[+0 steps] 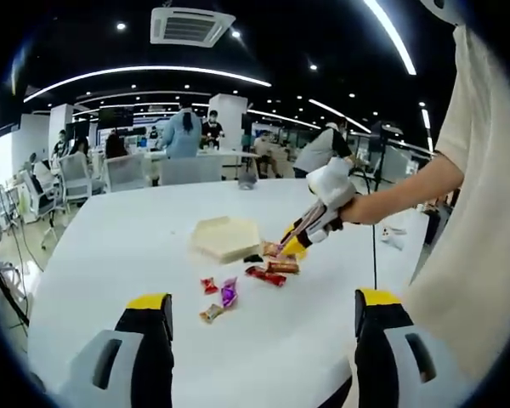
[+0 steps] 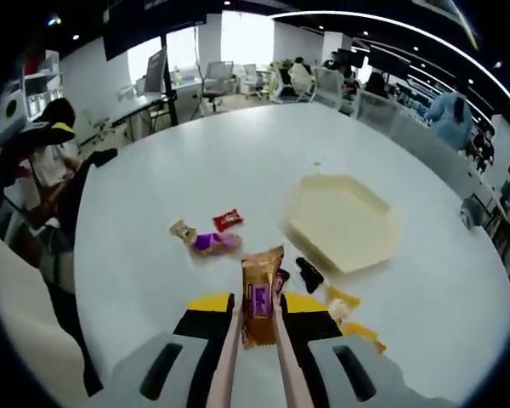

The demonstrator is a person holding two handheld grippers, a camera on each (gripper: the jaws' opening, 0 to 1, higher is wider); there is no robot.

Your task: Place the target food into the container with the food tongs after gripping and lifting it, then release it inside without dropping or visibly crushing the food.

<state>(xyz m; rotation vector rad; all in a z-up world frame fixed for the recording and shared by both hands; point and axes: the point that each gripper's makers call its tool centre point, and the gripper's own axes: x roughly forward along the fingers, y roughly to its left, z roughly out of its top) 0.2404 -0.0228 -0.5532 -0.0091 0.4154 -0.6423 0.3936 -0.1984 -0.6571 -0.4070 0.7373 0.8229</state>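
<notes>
One snack packet (image 2: pixel 261 296) sits pinched in the right gripper's (image 2: pixel 257 316) tongs (image 2: pixel 229 361).

I find both views evenly and brightly lit. Light comes from curved ceiling strip lights (image 1: pixel 144 72) and small round downlights; in the right gripper view a bright window (image 2: pixel 246 38) at the far wall is blown out to white. The white table (image 1: pixel 136 246) reflects a soft sheen, with faint, short shadows under the small items on it. Fisheye bending is strong (straight edges bow near the rim). Far-off figures are soft; the near foreground is fairly sharp.
</notes>
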